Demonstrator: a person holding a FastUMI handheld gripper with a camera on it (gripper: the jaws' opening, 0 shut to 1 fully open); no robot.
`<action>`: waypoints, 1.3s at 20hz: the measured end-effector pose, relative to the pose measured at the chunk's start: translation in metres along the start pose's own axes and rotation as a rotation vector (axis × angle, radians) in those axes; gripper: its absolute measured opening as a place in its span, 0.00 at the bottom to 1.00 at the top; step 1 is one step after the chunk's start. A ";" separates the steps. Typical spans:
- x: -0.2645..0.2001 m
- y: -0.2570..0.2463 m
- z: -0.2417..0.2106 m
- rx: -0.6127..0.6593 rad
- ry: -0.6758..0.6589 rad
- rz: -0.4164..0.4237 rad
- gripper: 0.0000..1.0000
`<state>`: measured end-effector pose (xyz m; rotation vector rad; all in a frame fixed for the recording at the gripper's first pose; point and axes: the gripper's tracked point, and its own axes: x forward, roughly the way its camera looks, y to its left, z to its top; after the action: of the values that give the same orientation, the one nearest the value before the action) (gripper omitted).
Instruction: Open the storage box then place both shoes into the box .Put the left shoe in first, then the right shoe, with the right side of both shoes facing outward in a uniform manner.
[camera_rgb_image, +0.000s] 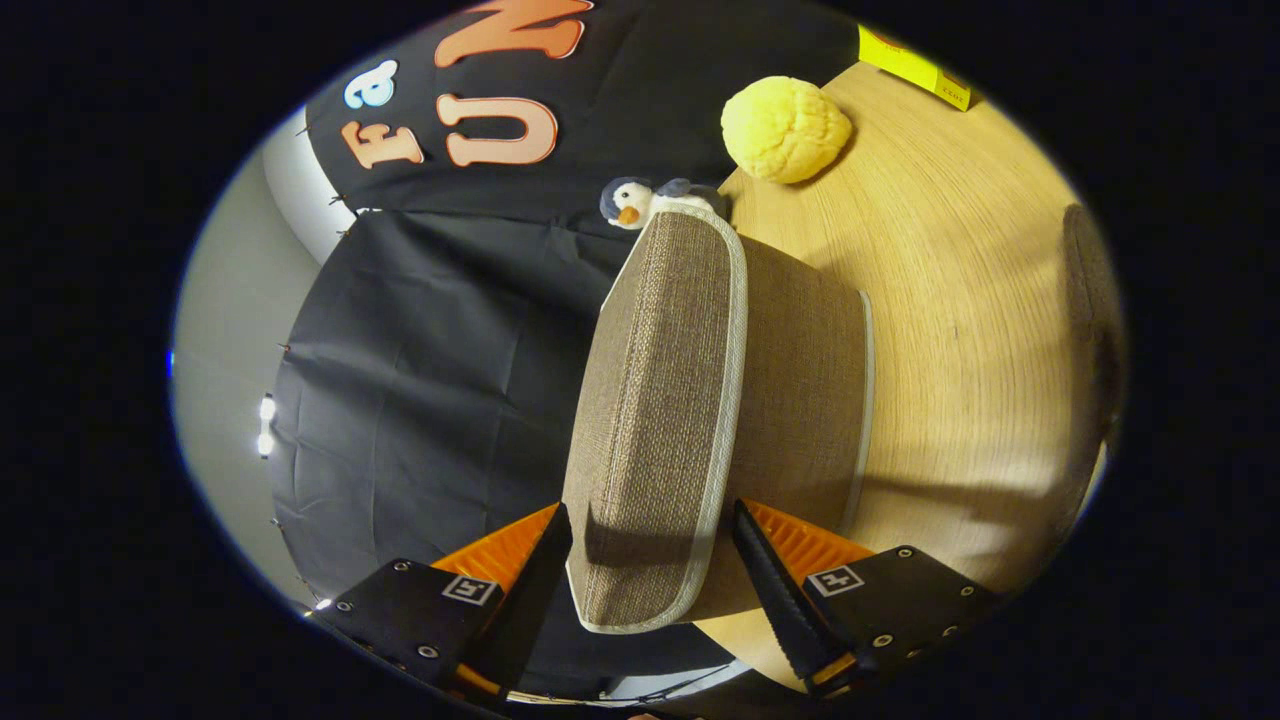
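gripper (650, 540) clamped on lid (655, 420) of woven storage box (800, 400), both fingers pressing; penguin plush (632, 203) just beyond on wooden table (960, 300).

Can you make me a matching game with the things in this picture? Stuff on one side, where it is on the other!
Things:
1. lid
2. yellow ball
3. penguin
4. yellow box

Places:
A. far edge of the table
B. peeking over the lid's far end
C. between the gripper's jaws
D. on the table beyond the lid

Pairs: 1-C, 2-D, 3-B, 4-A
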<state>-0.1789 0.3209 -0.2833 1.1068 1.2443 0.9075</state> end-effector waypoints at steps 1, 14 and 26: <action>-0.001 -0.001 0.001 0.002 0.000 0.001 0.96; -0.032 0.040 0.030 0.092 -0.095 0.143 0.56; -0.023 0.127 0.049 0.020 -0.115 0.229 0.21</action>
<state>-0.1266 0.3239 -0.1551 1.3179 1.0487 0.9892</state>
